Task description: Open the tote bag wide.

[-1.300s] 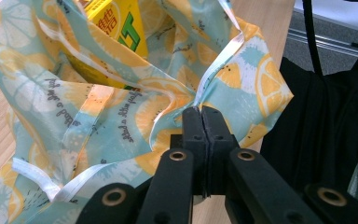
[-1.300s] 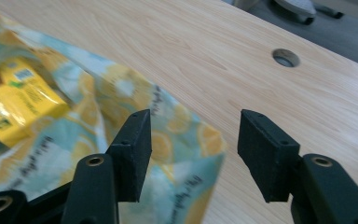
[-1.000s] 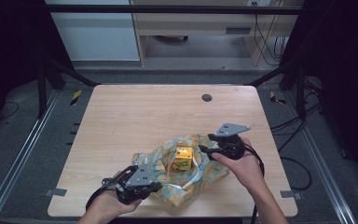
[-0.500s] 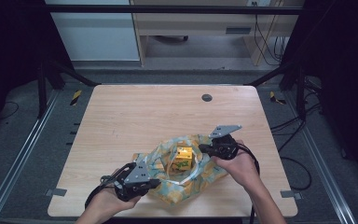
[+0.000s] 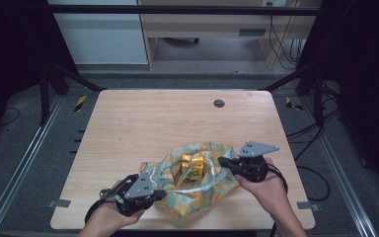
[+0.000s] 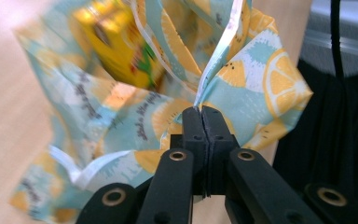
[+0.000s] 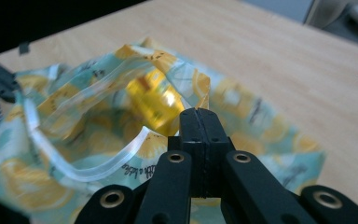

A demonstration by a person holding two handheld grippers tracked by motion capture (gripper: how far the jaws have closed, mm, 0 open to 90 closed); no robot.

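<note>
At lower centre, a lemon-print plastic zip pouch (image 5: 197, 190) is clamped at opposite rims by left gripper (image 5: 154, 193) and right gripper (image 5: 223, 161) jaws, apparently spreading its mouth around a yellow carton (image 5: 192, 165).

The left gripper (image 5: 159, 193) sat at seven o'clock on the table, held in the left hand (image 5: 109, 217), jaws pressed together and pointing toward three o'clock. The right gripper (image 5: 223, 161) sat at five o'clock in the right hand (image 5: 265, 186), jaws likewise closed, pointing toward nine o'clock. Both forearms entered from six o'clock.
</note>
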